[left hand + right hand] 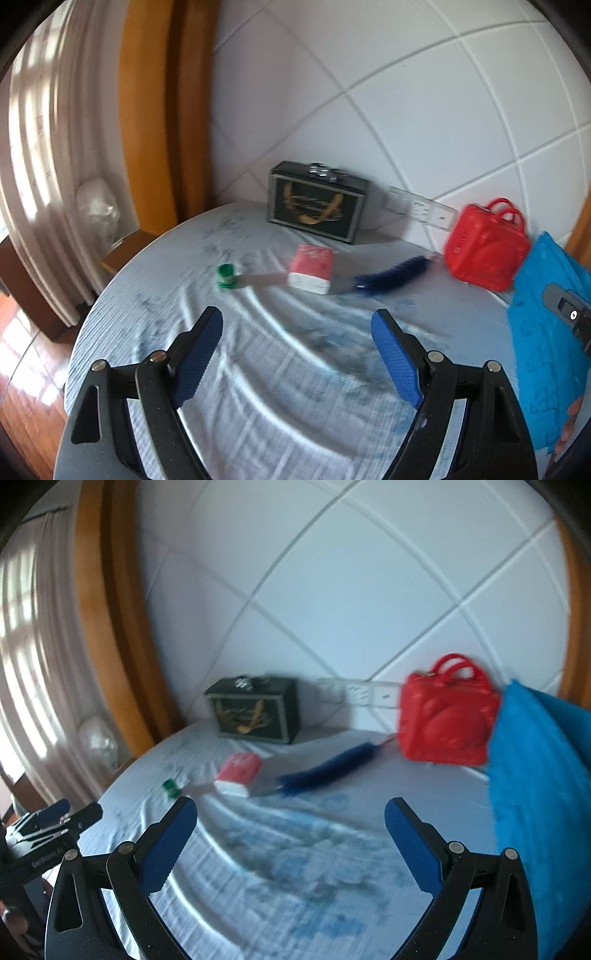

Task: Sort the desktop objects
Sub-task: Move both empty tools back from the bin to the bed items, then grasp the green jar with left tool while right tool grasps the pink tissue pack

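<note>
On the pale cloth-covered table (280,369) lie a small green bottle (226,276), a red-and-white packet (311,268) and a dark blue fluffy duster (391,276). They also show in the right wrist view: bottle (170,787), packet (238,771), duster (325,770). My left gripper (297,328) is open and empty, above the cloth short of the packet. My right gripper (291,814) is open and empty, short of the duster. The left gripper also shows at the left edge of the right wrist view (70,818).
A black box with gold print (317,202) stands at the back by the white tiled wall. A red handbag (484,245) stands at the back right, next to a blue sheet (546,332). An orange door frame (147,118) and curtain are at left.
</note>
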`<state>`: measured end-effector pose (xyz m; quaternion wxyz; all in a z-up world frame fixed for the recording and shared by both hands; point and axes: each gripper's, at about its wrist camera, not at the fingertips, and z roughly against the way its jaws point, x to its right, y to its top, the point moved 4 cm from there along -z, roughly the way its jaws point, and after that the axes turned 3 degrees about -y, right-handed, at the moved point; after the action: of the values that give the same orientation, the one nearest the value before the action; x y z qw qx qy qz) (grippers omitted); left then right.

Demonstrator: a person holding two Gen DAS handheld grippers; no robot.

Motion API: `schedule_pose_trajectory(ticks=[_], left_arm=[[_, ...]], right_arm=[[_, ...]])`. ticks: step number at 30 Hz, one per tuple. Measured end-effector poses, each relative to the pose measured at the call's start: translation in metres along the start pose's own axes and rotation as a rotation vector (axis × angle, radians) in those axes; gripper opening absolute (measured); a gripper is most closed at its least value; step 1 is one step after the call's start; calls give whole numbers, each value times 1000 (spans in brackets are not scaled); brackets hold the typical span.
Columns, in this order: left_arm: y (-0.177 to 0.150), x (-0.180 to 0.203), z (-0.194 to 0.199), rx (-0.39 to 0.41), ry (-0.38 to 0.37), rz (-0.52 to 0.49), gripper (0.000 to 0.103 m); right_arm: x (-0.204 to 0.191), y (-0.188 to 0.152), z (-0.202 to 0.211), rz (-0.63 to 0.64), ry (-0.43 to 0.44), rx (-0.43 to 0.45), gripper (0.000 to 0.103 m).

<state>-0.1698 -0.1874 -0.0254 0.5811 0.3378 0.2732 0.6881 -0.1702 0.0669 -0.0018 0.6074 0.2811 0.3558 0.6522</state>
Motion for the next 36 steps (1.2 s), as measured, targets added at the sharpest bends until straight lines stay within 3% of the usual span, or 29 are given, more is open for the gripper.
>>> schedule_pose_trajectory(ticks=[8, 24, 30, 36], left_arm=[[5, -60, -39, -58, 43, 33, 83], [-25, -172, -197, -299, 188, 163, 83], [-27, -193, -250, -315, 194, 172, 83], [-16, -188, -298, -335, 179, 104, 83]], right_arm=[[-62, 4, -65, 63, 52, -85, 103], [-96, -4, -239, 126, 49, -320, 103], [-108, -24, -307, 160, 43, -412, 103], [-114, -35, -365, 143, 48, -483, 103]])
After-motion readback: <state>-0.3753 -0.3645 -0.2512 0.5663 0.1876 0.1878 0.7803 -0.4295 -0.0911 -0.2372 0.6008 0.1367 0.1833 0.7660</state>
